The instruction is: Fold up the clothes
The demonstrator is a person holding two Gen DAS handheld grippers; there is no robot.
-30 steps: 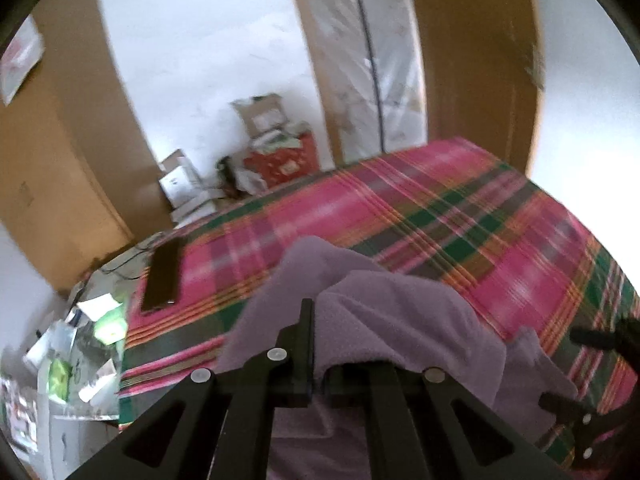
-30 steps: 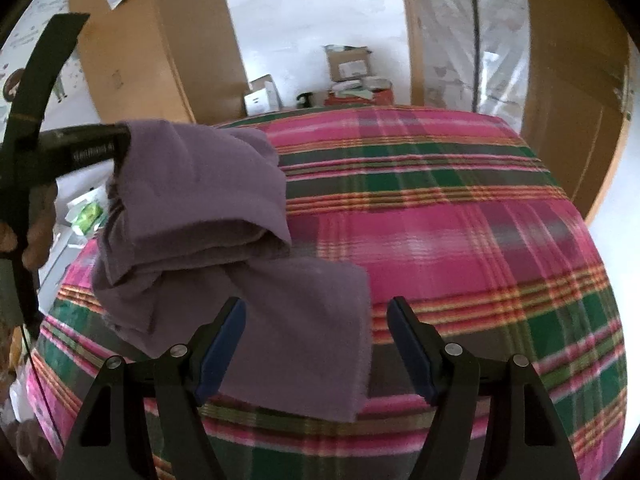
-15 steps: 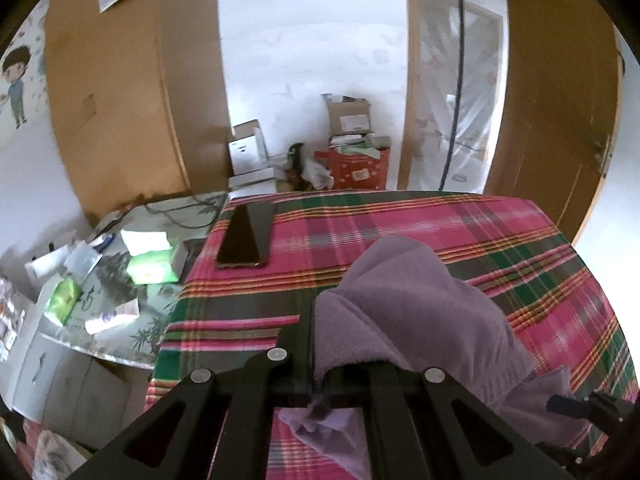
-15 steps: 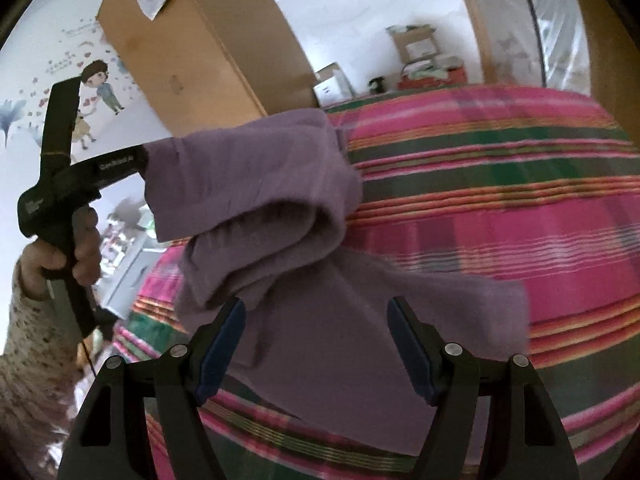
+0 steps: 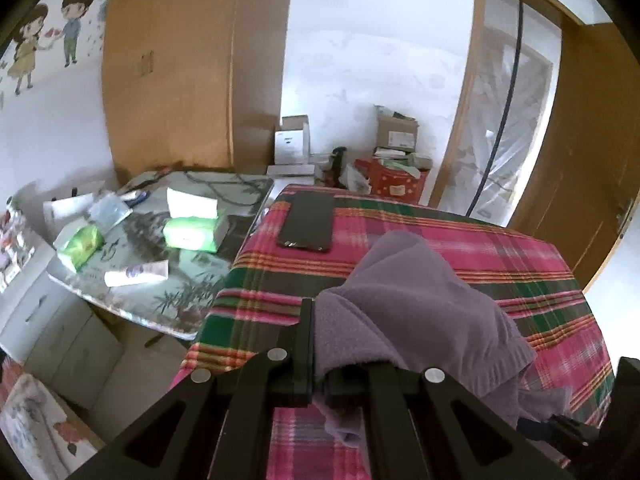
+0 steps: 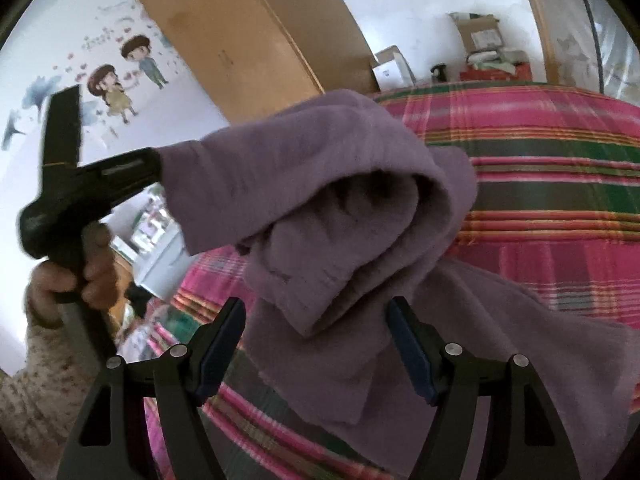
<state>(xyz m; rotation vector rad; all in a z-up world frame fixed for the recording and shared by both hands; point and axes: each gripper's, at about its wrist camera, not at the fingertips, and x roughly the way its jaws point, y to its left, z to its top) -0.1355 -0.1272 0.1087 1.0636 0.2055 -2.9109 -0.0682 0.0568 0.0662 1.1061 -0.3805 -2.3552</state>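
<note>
Left hand-held gripper (image 6: 158,168) pinches purple garment's (image 6: 320,200) edge (right (image 6: 316,344) agape).

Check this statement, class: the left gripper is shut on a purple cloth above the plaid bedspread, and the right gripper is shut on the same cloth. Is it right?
Not quite. The left gripper is shut on the purple cloth above the plaid bedspread, but the right gripper stands open, its pads apart and clear of the fabric. The right wrist view shows this.

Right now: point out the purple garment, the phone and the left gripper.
purple garment (image 6: 320,184): right wrist view, on its lifted upper fold.
phone (image 5: 306,222): left wrist view, middle of its dark screen.
left gripper (image 6: 154,166): right wrist view, tip clamped on the garment's edge.
</note>
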